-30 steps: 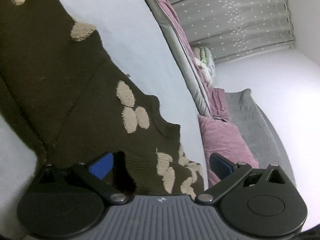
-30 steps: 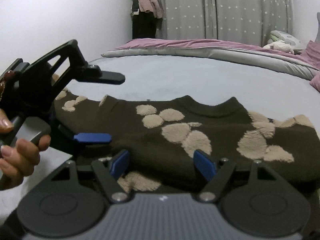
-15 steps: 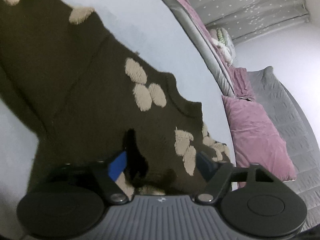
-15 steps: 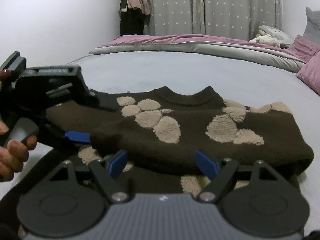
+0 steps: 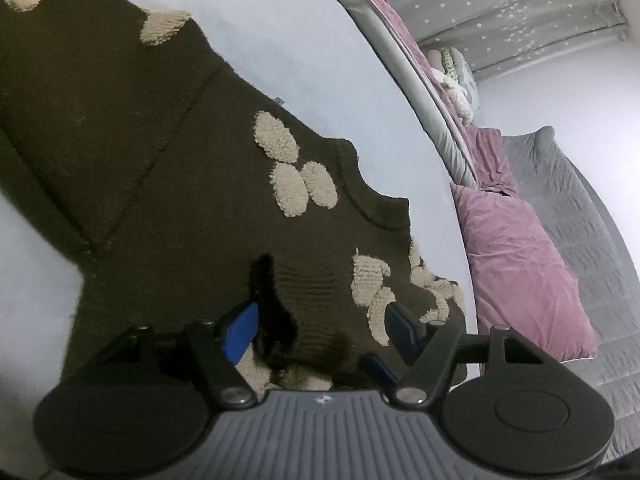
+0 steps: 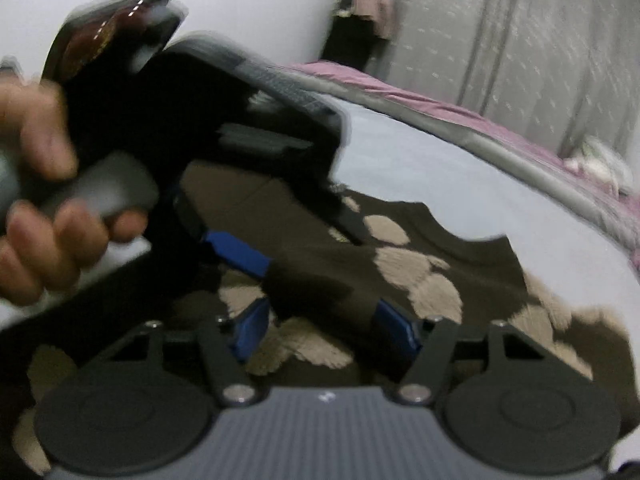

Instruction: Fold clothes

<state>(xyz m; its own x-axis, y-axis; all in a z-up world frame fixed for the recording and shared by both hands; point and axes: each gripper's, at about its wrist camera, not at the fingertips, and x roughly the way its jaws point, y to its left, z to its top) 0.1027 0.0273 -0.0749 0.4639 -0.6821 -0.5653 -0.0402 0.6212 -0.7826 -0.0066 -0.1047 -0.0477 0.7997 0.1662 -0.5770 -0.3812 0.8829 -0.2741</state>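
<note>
Both grippers, left and right, now pinch the sweater hem, fingers narrower than before; the right view has blurred.

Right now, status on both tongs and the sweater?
Left tongs pinching sweater fabric. Right tongs around a fold, grip unclear from blur. Sweater partly folded on the bed. Nothing in the way.

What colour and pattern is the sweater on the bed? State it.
The sweater is dark brown with fuzzy beige paw-print patches, clearest in the left wrist view.
</note>
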